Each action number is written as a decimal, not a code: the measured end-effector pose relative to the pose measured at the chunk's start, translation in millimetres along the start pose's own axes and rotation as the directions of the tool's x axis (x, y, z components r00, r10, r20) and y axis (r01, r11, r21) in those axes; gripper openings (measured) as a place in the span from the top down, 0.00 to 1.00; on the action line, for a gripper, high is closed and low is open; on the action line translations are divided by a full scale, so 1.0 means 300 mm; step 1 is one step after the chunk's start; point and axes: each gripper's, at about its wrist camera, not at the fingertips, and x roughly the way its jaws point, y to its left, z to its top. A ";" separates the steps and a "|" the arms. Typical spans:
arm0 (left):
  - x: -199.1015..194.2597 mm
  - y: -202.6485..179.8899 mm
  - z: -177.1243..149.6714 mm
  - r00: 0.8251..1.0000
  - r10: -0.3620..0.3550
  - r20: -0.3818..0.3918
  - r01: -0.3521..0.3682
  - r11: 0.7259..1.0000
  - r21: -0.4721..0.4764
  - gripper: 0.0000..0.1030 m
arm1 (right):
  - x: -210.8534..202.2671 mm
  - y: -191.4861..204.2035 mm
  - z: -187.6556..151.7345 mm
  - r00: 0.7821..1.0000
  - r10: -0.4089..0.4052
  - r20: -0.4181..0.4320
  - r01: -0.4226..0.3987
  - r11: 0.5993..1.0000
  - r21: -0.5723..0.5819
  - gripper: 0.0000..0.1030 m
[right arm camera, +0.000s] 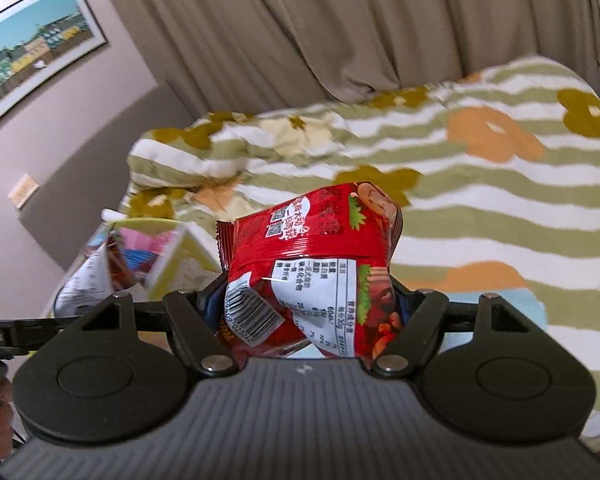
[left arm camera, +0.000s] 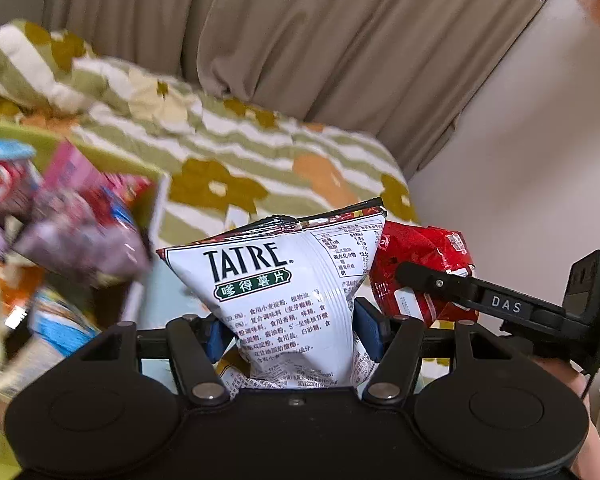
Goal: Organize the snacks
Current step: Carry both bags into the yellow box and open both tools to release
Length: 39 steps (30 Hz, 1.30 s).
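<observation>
My left gripper (left arm camera: pixel 294 332) is shut on a white TATRE chip bag (left arm camera: pixel 284 280), held upright above the bed. My right gripper (right arm camera: pixel 306 300) is shut on a red snack bag (right arm camera: pixel 316 264), crumpled between the blue pads. The red bag (left arm camera: pixel 416 264) and the right gripper's body also show in the left wrist view, just right of the chip bag. A yellow-green box (left arm camera: pixel 100 156) full of several snack packs (left arm camera: pixel 80 224) sits to the left; it also shows in the right wrist view (right arm camera: pixel 180 248), blurred.
A bed with a green-striped floral blanket (left arm camera: pixel 260 152) lies ahead. Beige curtains (left arm camera: pixel 300 40) hang behind it. A white wall (left arm camera: pixel 520 160) stands on the right. A framed picture (right arm camera: pixel 36 48) hangs on the left wall.
</observation>
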 end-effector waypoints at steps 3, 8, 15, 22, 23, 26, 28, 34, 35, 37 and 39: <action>-0.079 0.047 0.023 0.999 -0.004 0.036 0.004 1.000 0.010 0.36 | -0.014 0.126 0.002 1.000 0.010 0.026 -0.009 1.000 -0.017 0.13; -0.220 0.157 0.049 0.996 0.012 0.088 -0.014 1.000 0.025 0.36 | -0.018 0.325 -0.012 0.998 0.017 0.060 -0.015 0.999 -0.038 0.13; -0.375 0.345 0.065 0.990 0.058 0.126 -0.061 0.998 0.024 0.36 | 0.017 0.581 -0.068 0.998 0.002 0.070 0.004 0.997 -0.082 0.13; -0.446 0.515 0.064 0.986 0.112 0.121 -0.123 0.989 0.081 0.36 | 0.077 0.766 -0.144 0.997 -0.033 0.063 0.037 0.997 -0.067 0.13; -0.445 0.538 0.063 0.987 0.112 0.112 -0.122 0.989 0.085 0.36 | 0.086 0.790 -0.156 0.997 -0.042 0.062 0.046 0.997 -0.063 0.13; -0.432 0.610 0.053 0.989 0.121 0.089 -0.131 0.985 0.111 0.36 | 0.114 0.846 -0.187 0.996 -0.063 0.057 0.066 0.997 -0.045 0.13; -0.417 0.652 0.046 0.991 0.113 0.069 -0.122 0.984 0.133 0.34 | 0.130 0.873 -0.207 0.995 -0.081 0.053 0.083 0.996 -0.034 0.13; -0.383 0.720 0.015 0.989 0.140 0.038 -0.145 0.975 0.171 0.05 | 0.168 0.933 -0.262 0.992 -0.126 0.027 0.126 0.992 -0.015 0.13; -0.391 0.726 0.010 0.990 0.137 0.039 -0.142 0.976 0.167 0.05 | 0.171 0.938 -0.271 0.991 -0.130 0.024 0.131 0.991 -0.016 0.12; -0.409 0.739 0.004 0.990 0.131 0.044 -0.136 0.980 0.143 0.05 | 0.176 0.948 -0.282 0.990 -0.141 0.018 0.142 0.990 -0.020 0.12; -0.429 0.752 0.005 0.991 0.120 0.053 -0.125 0.985 0.117 0.05 | 0.178 0.960 -0.291 0.988 -0.152 0.019 0.153 0.988 -0.025 0.12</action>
